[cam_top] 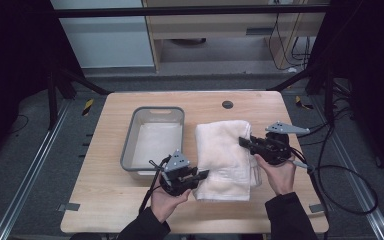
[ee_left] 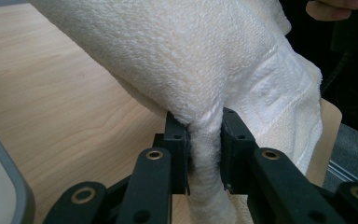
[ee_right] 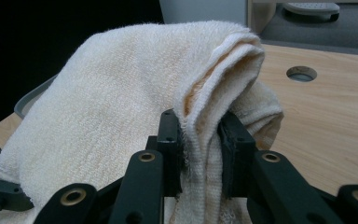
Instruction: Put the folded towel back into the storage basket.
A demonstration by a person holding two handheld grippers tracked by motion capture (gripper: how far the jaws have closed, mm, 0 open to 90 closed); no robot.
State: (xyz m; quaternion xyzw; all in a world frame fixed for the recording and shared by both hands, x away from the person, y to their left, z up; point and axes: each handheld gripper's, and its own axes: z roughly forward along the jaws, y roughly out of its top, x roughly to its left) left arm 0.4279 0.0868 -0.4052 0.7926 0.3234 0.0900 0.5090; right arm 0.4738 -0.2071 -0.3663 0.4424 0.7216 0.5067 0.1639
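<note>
One wooden table (cam_top: 130,200), approx. in the middle of the high view, with 1 small round hole (cam_top: 227,104) near its far edge. On it: 1 grey plastic tub (cam_top: 130,145) on the left side and 1 folded cream towel (cam_top: 225,155) just beside it, to the right. The tub looks to have a pale cloth lying flat inside – can't tell more.

2 hands, 2 grippers. The left gripper (cam_top: 203,174) comes at the towel's near-left corner; the left gripper view shows a bunched fold pinched tight between both black jaws, towel draping above the tabletop. The right gripper (cam_top: 243,141) is at the towel's right edge, farther back – its jaws likewise clamped on a doubled edge of the towel.
</note>
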